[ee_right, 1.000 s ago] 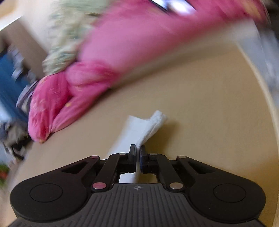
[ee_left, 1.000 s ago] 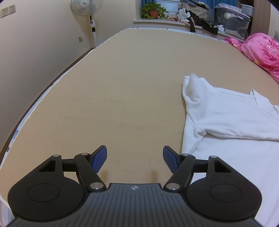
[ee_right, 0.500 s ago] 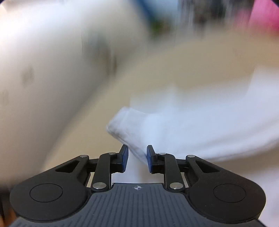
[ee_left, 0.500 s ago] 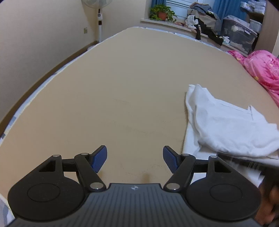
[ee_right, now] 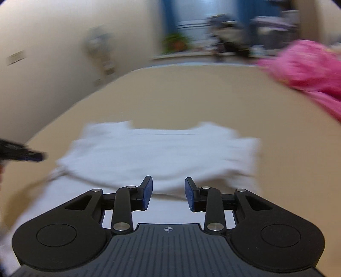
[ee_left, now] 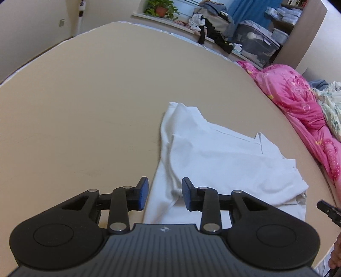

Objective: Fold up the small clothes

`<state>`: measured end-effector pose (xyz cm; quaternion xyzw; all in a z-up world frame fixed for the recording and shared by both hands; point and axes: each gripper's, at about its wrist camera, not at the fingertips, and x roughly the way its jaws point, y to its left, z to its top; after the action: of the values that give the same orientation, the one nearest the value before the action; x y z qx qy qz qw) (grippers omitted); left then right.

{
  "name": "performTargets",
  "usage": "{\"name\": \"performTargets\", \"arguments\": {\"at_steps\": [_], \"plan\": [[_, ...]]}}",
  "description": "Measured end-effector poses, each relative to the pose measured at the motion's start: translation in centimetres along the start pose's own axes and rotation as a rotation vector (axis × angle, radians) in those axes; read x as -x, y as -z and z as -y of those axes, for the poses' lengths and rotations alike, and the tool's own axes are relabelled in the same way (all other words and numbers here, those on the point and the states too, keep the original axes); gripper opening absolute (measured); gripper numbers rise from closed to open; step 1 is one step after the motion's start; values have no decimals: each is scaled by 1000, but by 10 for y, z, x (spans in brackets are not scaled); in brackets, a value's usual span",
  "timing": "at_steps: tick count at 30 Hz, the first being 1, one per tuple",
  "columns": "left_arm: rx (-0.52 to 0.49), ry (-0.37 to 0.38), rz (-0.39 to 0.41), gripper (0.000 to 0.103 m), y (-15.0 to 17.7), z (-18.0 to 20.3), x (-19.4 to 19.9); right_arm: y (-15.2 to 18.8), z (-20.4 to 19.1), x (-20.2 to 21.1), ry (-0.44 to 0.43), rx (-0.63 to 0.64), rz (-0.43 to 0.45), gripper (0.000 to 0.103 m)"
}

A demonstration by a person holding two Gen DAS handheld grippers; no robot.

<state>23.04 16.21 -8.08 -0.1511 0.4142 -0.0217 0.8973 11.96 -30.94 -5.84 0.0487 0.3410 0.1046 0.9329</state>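
Observation:
A small white shirt lies on the tan bed surface, its sleeves folded in over the body. My left gripper is open and empty, hovering over the shirt's left edge near its lower part. In the right wrist view the shirt is blurred but spreads across the middle. My right gripper is open and empty just above the shirt's near part. The left gripper's fingertip shows at the left edge of that view.
A pink quilt is heaped along the right side of the bed. A windowsill with a potted plant, clothes and plastic bins runs behind the bed. The tan surface stretches left of the shirt.
My right gripper was shut on the shirt's sleeve, carried it over the body, then opened and let go. My left gripper moved right, over the shirt's left edge.

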Motion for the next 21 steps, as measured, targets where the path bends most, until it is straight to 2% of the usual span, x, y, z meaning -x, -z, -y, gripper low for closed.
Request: {"name": "performTargets", "arguments": {"at_steps": [2, 3, 4, 5, 8, 10, 11, 12, 13, 18, 19, 20, 21], "plan": [[-4, -8, -15, 40, 1, 5, -13, 5, 25, -11, 101, -95, -64, 35], [-7, -8, -25, 40, 1, 7, -18, 2, 31, -14, 120, -138, -43, 35], [-9, -4, -31, 40, 1, 9, -22, -2, 40, -11, 111, -201, 22, 35], [-9, 1, -32, 40, 1, 10, -25, -5, 47, -14, 103, -256, 35, 36], [-25, 15, -25, 40, 1, 16, -33, -4, 72, -29, 45, -465, 19, 36], [-53, -2, -30, 38, 2, 21, -42, -2, 80, -42, -11, -586, 20, 38], [-68, -10, -37, 32, 2, 24, -46, -2, 82, -49, -31, -613, 15, 38], [-83, -8, -39, 11, 2, 26, -50, -2, 84, -57, -52, -641, 5, 38], [-99, -13, -23, 3, 1, 27, -49, 0, 87, -62, -67, -671, -8, 38], [-100, -22, 171, 3, -12, 26, -14, 5, 96, -91, -64, -815, -39, 38], [-100, -36, 191, 3, -13, 24, -12, 7, 96, -98, -56, -831, -57, 30], [-93, -44, 192, 3, -14, 22, -13, 8, 94, -103, -38, -835, -69, 5], [-81, -45, 173, 3, -15, 19, -16, 12, 93, -102, -22, -834, -73, 1]]}}
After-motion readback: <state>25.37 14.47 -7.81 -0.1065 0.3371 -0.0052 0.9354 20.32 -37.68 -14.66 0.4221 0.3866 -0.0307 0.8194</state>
